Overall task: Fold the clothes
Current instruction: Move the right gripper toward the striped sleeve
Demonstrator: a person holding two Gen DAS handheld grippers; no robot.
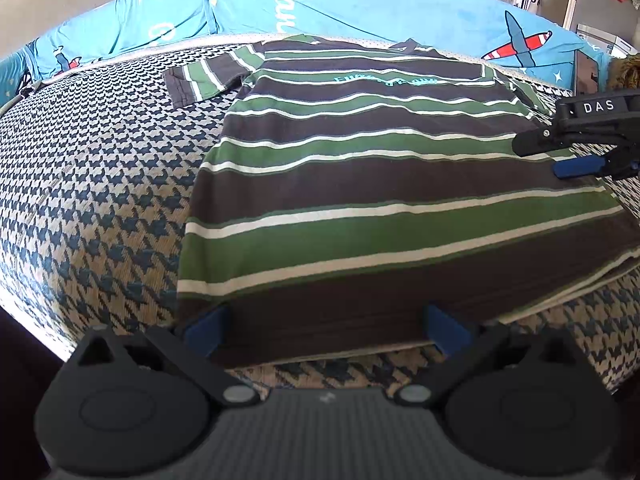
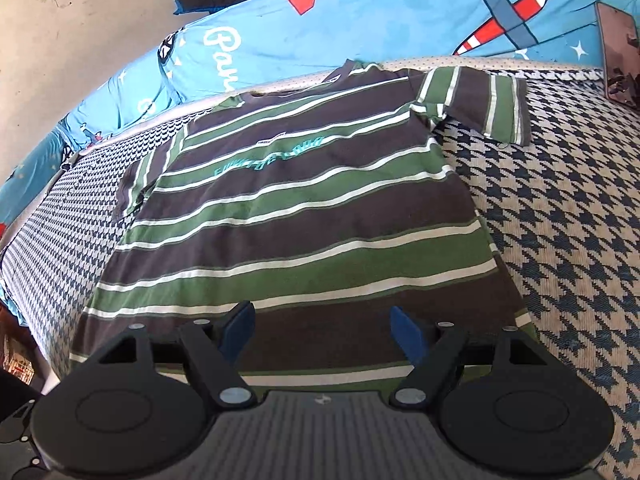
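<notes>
Flat on houndstooth cover (image 2: 560, 208), striped T-shirt (image 2: 304, 216), sleeves out, both grippers' fingers (image 1: 204, 330) spread, empty

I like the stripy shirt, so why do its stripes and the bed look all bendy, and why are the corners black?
Left wrist view: the fisheye lens bows the striped shirt and houndstooth bed cover, with black corners outside the lens circle. Right wrist view: same curving of the shirt; bright light washes out the cover at right.
</notes>
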